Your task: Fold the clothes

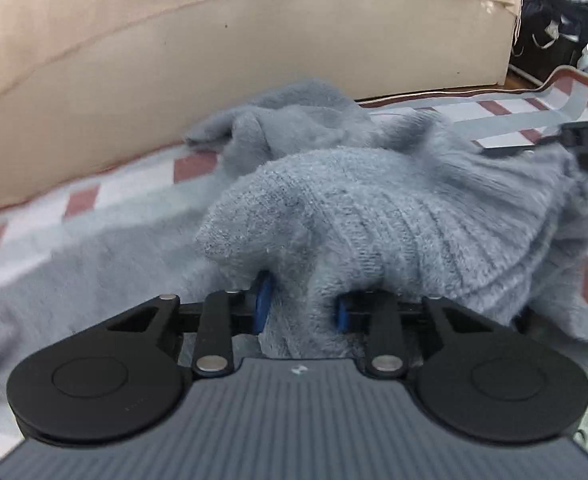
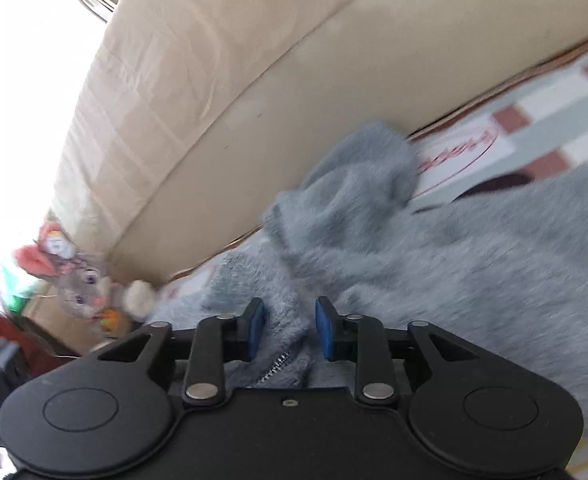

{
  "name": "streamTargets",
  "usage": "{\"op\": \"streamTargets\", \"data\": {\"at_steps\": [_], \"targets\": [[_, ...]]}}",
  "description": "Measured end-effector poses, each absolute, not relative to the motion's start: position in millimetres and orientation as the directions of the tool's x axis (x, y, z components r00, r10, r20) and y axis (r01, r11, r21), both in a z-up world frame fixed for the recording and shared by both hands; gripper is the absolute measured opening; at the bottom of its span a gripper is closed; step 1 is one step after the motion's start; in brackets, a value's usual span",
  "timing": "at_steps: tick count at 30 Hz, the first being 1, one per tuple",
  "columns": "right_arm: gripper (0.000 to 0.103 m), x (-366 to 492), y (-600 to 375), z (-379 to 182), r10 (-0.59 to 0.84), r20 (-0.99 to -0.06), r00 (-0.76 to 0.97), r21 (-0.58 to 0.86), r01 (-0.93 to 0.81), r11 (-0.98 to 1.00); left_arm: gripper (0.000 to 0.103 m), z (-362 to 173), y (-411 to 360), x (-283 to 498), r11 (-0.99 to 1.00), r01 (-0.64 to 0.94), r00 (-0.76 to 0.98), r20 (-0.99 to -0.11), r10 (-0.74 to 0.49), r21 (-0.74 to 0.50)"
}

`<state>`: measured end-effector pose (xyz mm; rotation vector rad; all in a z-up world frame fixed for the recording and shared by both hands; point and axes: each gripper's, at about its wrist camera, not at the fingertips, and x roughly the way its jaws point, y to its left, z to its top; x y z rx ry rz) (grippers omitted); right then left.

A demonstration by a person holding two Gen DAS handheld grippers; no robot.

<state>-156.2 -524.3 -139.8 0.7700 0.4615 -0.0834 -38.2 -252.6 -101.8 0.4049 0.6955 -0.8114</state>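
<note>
My left fingers [image 1: 300,304] are clamped on a fold of the grey fleece jacket [image 1: 374,216]; my right fingers [image 2: 288,328] stand apart around its zipper edge [image 2: 278,364], not pressing.

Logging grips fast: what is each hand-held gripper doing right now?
Left hand-held gripper: shut on the grey sweater.
Right hand-held gripper: open, sweater between the jaws.

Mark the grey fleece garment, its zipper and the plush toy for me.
grey fleece garment [image 1: 374,216], left wrist view, on the ribbed fold bunched above the gripper.
zipper [image 2: 274,366], right wrist view, on the metal teeth just below the blue pads.
plush toy [image 2: 84,294], right wrist view, on its grey face.
</note>
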Motion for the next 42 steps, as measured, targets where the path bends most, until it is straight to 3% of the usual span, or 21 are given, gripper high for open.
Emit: {"op": "streamTargets", "data": {"at_steps": [3, 6, 9, 10, 11, 12, 14, 17, 18, 19, 20, 23, 25, 28, 30, 32, 38, 40, 42], "targets": [[0.041, -178.6, -523.3, -124.9, -0.032, -0.466, 0.884, 0.592, 0.338, 0.732, 0.027, -99.9, -256.4, -29.3, 0.657, 0.753, 0.494, -0.698, -0.518, 0.046], [0.041, -215.2, -514.1, -113.2, -0.123, -0.443, 0.888, 0.539, 0.373, 0.755, 0.025, -99.0, -261.6, -25.7, 0.681, 0.727, 0.531, -0.701, -0.476, 0.088], [0.043, -227.5, -470.4, -94.1, -0.156, -0.444, 0.882, 0.341, 0.328, 0.881, 0.024, -98.4, -271.0, -27.9, 0.674, 0.718, 0.572, -0.698, -0.432, 0.172], [0.046, -229.4, -458.3, -93.4, -0.128, -0.452, 0.883, 0.323, 0.296, 0.899, 0.023, -97.2, -270.5, -25.3, 0.684, 0.712, 0.571, -0.698, -0.432, 0.159], [0.058, -231.1, -446.7, -93.3, -0.099, -0.460, 0.882, 0.309, 0.264, 0.914, 0.022, -96.0, -270.0, -22.8, 0.694, 0.705, 0.571, -0.698, -0.432, 0.147], [0.068, -230.3, -439.3, -97.8, -0.059, -0.479, 0.876, 0.325, 0.240, 0.915, 0.022, -94.8, -269.5, -20.2, 0.703, 0.698, 0.570, -0.698, -0.433, 0.134], [0.070, -223.0, -427.8, -112.0, -0.011, -0.542, 0.840, 0.342, 0.232, 0.911, 0.019, -92.5, -267.9, -14.8, 0.723, 0.681, 0.572, -0.697, -0.432, 0.111], [0.070, -200.5, -413.3, -136.7, -0.102, -0.678, 0.728, 0.175, 0.295, 0.939, 0.015, -90.5, -259.7, -3.5, 0.766, 0.636, 0.601, -0.685, -0.412, 0.098], [0.052, -197.9, -412.5, -142.7, -0.158, -0.692, 0.705, 0.111, 0.320, 0.941, 0.014, -89.7, -254.9, 0.4, 0.784, 0.614, 0.615, -0.680, -0.400, 0.094], [0.023, -196.0, -411.9, -148.5, -0.211, -0.697, 0.685, 0.049, 0.340, 0.939, 0.013, -89.6, -251.0, 3.2, 0.797, 0.595, 0.630, -0.675, -0.383, 0.103], [0.008, -200.3, -413.2, -151.5, -0.243, -0.669, 0.703, 0.007, 0.332, 0.943, 0.013, -90.0, -247.6, 4.7, 0.806, 0.578, 0.651, -0.668, -0.361, 0.128], [0.008, -212.1, -429.9, -136.8, -0.360, -0.558, 0.748, -0.044, 0.407, 0.912, 0.016, -91.1, -237.2, 8.9, 0.829, 0.522, 0.708, -0.643, -0.291, 0.200], [0.003, -214.1, -448.8, -131.3, -0.420, -0.523, 0.741, -0.035, 0.474, 0.880, 0.016, -93.1, -228.9, 10.6, 0.830, 0.528, 0.697, -0.650, -0.303, 0.179], [0.003, -211.1, -482.5, -132.6, -0.493, -0.521, 0.697, -0.010, 0.572, 0.820, 0.020, -97.1, -215.5, 12.5, 0.820, 0.563, 0.645, -0.674, -0.361, 0.099], [0.003, -218.1, -511.9, -143.2, -0.441, -0.569, 0.695, 0.143, 0.611, 0.779, 0.030, -102.6, -207.6, 11.6, 0.802, 0.596, 0.598, -0.684, -0.418, 0.031], [0.003, -222.1, -529.3, -151.9, -0.357, -0.588, 0.726, 0.294, 0.603, 0.742, 0.056, -109.5, -199.8, 7.2, 0.793, 0.609, 0.573, -0.683, -0.453, -0.016], [0.011, -237.4, -576.3, -185.0, -0.097, -0.528, 0.844, 0.708, 0.500, 0.499, 0.064, -125.4, -175.0, 1.6, 0.755, 0.629, 0.468, -0.687, -0.556, -0.183], [0.015, -239.4, -576.4, -195.5, -0.048, -0.490, 0.871, 0.760, 0.453, 0.466, 0.065, -127.0, -170.3, 2.5, 0.740, 0.627, 0.422, -0.692, -0.585, -0.243], [0.029, -233.8, -573.4, -203.9, 0.021, -0.491, 0.871, 0.776, 0.426, 0.464, 0.062, -124.9, -173.3, 0.8, 0.725, 0.635, 0.373, -0.717, -0.589, -0.266]]}}
